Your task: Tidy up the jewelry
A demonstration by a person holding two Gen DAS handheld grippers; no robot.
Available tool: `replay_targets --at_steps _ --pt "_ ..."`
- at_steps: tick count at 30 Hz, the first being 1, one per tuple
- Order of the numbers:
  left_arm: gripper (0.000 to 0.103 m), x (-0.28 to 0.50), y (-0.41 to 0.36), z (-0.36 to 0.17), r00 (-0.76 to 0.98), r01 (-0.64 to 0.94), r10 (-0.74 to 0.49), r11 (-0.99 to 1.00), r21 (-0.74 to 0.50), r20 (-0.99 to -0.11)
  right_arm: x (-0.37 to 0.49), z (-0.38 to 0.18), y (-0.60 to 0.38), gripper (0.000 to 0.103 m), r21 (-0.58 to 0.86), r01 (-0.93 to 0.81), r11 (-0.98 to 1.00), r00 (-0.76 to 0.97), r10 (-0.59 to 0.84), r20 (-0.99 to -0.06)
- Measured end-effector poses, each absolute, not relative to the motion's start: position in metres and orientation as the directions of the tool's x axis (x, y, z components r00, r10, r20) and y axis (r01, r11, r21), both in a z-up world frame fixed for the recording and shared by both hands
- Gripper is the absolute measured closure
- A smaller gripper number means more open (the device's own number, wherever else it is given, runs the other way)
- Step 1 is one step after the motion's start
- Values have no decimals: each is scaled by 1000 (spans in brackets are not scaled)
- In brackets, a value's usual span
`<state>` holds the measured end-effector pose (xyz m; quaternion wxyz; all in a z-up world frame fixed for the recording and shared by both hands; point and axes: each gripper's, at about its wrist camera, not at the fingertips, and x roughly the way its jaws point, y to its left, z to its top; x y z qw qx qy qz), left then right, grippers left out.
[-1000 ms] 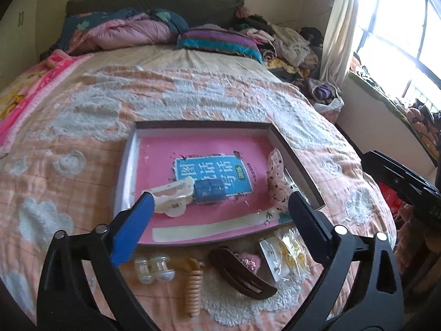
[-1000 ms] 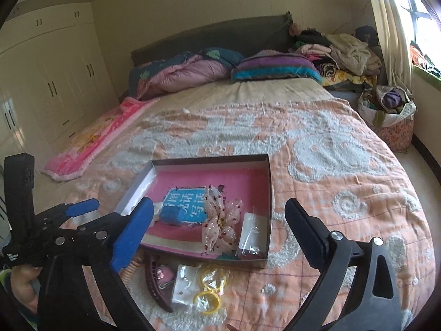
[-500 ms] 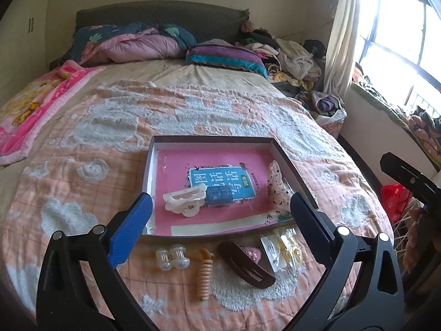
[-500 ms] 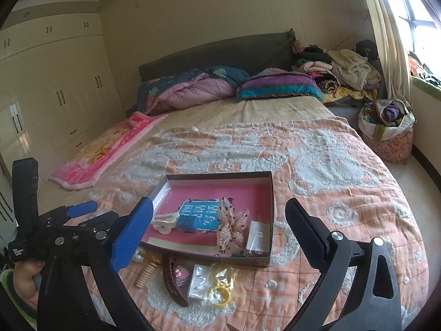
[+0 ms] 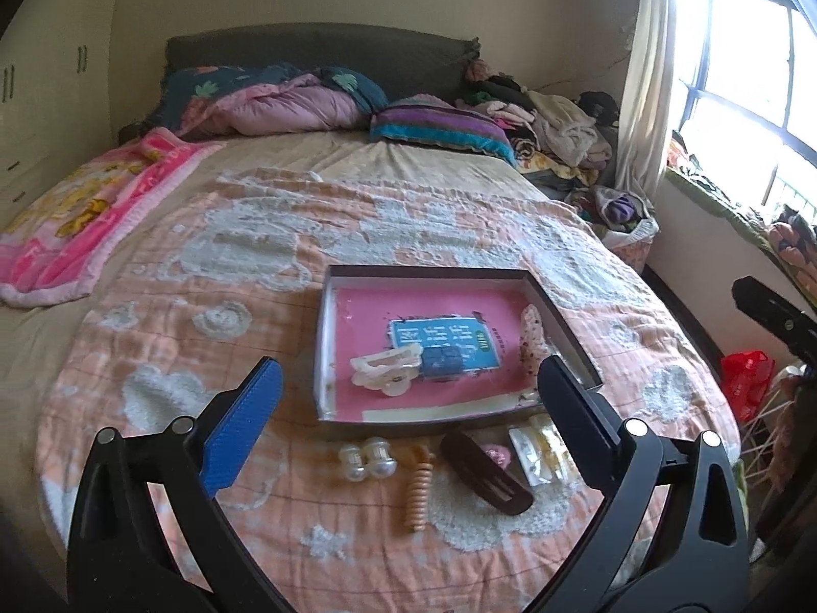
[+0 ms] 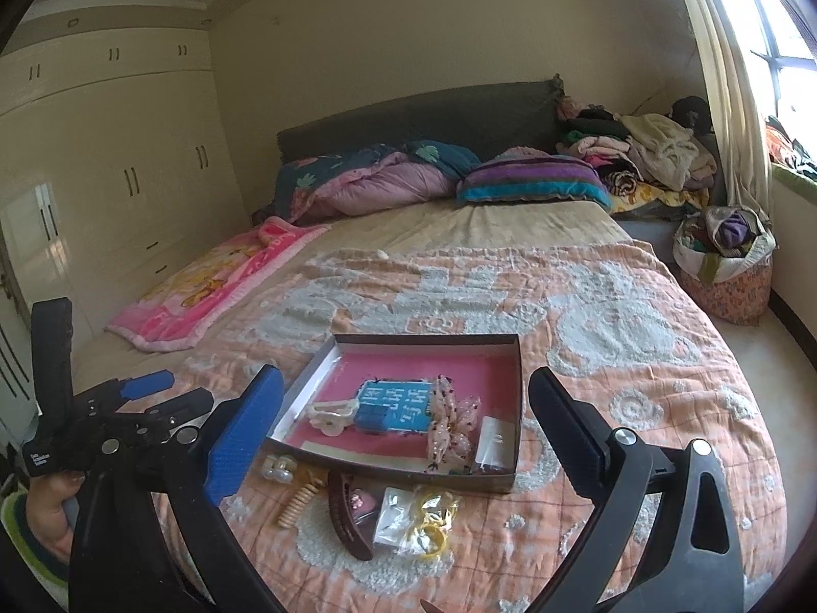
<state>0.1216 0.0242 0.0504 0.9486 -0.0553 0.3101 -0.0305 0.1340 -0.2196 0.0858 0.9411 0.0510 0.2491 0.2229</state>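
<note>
A shallow box with a pink floor lies on the bed. In it are a white claw clip, a blue item and a spotted bow. In front of the box lie pearl ornaments, a beige spiral tie, a dark brown clip and clear packets with yellow rings. My left gripper is open and empty above them. My right gripper is open and empty, further back.
The orange and white bedspread covers a round bed. A pink blanket lies at the left, pillows and clothes at the head. A basket stands on the floor at the right by the window. Wardrobes line the left wall.
Both grippers have drawn back and up from the box, so the bed and room show wider. Both stay open and empty. The items have not moved.
</note>
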Motion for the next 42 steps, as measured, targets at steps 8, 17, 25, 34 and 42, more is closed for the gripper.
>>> replay_targets --at_steps 8,17,25,34,42 --pt "9 102 34 50 810 -6 -54 995 -100 -584 119 87 -209 7 190 -430 883 765 468 -442" --pt "9 84 39 41 800 -23 -38 995 -93 -598 104 78 -192 7 165 -479 862 735 496 -462" --pt "9 75 35 29 783 -19 -40 996 -89 -621 92 68 -186 7 155 -496 855 716 503 -485" --pt "9 73 29 14 758 -9 -43 997 -76 -651 88 52 -184 7 155 -504 850 690 504 -520" --pt "9 76 22 -1 733 12 -63 997 -79 -678 91 33 -195 7 163 -479 863 678 481 -556"
